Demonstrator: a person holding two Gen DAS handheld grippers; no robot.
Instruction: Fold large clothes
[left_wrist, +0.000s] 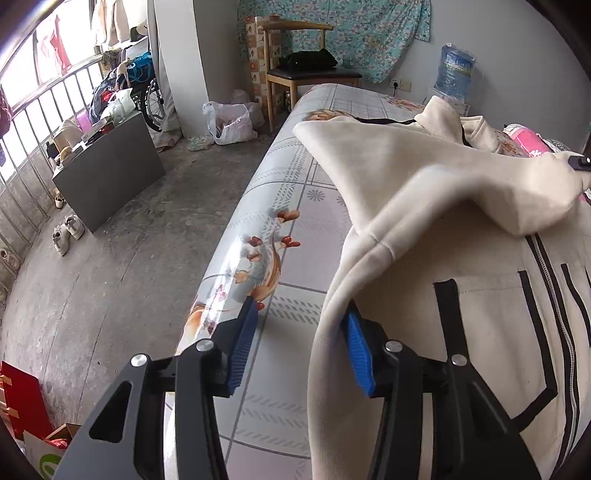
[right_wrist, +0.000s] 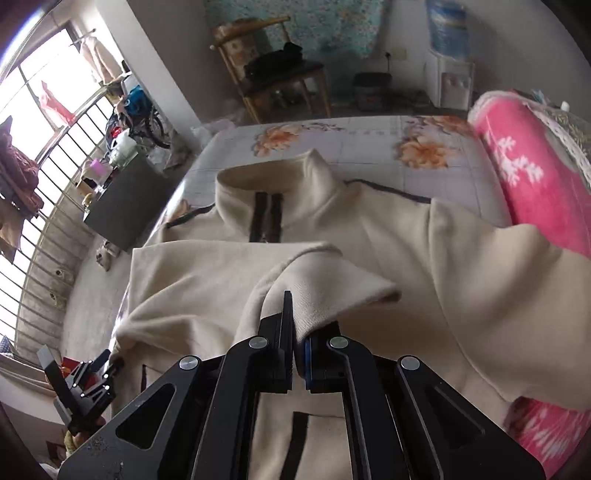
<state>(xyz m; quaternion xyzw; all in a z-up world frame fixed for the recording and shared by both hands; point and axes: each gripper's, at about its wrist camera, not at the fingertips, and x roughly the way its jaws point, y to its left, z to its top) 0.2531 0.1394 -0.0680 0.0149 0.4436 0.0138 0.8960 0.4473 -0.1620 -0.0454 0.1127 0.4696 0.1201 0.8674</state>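
Observation:
A cream zip-up jacket (left_wrist: 443, 206) with black trim lies front up on the flower-print bed (left_wrist: 295, 229). My left gripper (left_wrist: 299, 314) is open at the jacket's left side edge, its right blue pad (left_wrist: 356, 350) tucked against the fabric, its left pad over the bare sheet. In the right wrist view the jacket (right_wrist: 424, 251) spreads with its collar (right_wrist: 273, 177) at the far end. My right gripper (right_wrist: 295, 314) is shut on the cuff of a sleeve (right_wrist: 325, 284), held up over the jacket's chest. The left gripper also shows there at lower left (right_wrist: 107, 363).
A rolled pink blanket (right_wrist: 532, 177) lies along the bed's right side. A wooden chair (left_wrist: 314, 70) and a water dispenser (left_wrist: 456, 70) stand beyond the bed. A grey cabinet (left_wrist: 107, 173), shoes (left_wrist: 68, 229) and a plastic bag (left_wrist: 229, 122) are on the floor to the left.

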